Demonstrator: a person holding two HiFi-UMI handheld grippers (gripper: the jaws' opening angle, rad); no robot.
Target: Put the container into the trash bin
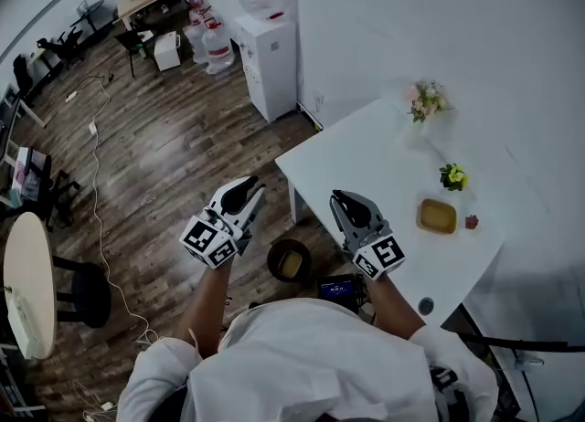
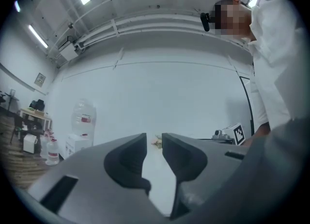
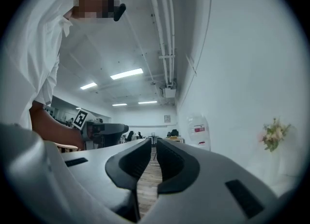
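A shallow yellow container (image 1: 437, 216) sits on the white table (image 1: 366, 155), near its right edge. On the wooden floor beside the table's near corner stands a dark round trash bin (image 1: 289, 260) with something yellowish inside. Both grippers are held up in front of the person, away from the container. My left gripper (image 1: 245, 187) (image 2: 154, 143) is above the floor, left of the bin, open with nothing between its jaws. Over the table's near edge, my right gripper (image 1: 345, 199) (image 3: 154, 145) has its jaws nearly together and empty.
The table also holds a pink flower bunch (image 1: 427, 99), a small yellow flower (image 1: 452, 176) and a small red thing (image 1: 472, 222). A water dispenser (image 1: 267, 46) stands by the wall. At the left are a round table (image 1: 27, 283), a stool (image 1: 82, 292) and a floor cable (image 1: 99, 183).
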